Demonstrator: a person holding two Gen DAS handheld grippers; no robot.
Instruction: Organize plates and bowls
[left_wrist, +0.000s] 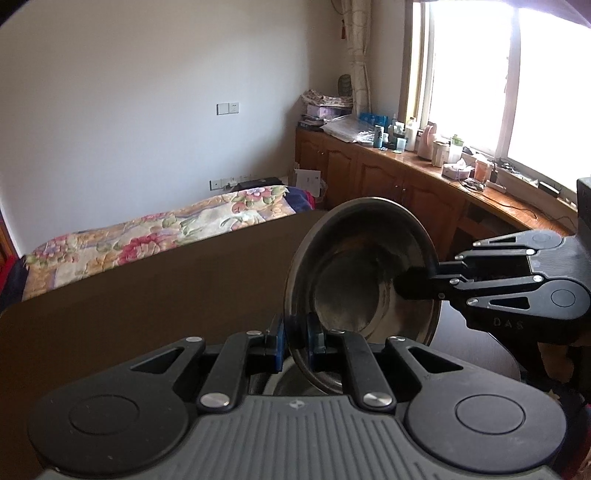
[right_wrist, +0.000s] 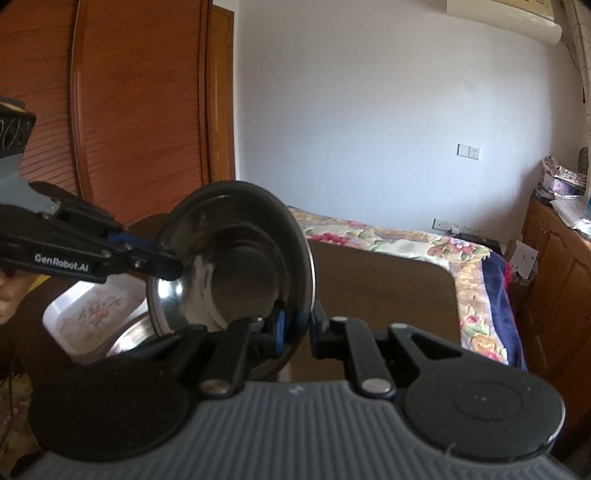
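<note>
The left gripper (left_wrist: 295, 345) is closed on the rim of a steel bowl (left_wrist: 354, 280), and the right gripper (right_wrist: 295, 328) pinches the rim at another place (so both hold one bowl). The bowl stands on edge in the air above the dark counter (left_wrist: 147, 295), its hollow facing toward the right gripper. Neither hand is nearer; a release must come first. Only the right wrist view shows the floral tray (right_wrist: 92, 314) low at the left, with another steel dish (right_wrist: 129, 338) in it.
</note>
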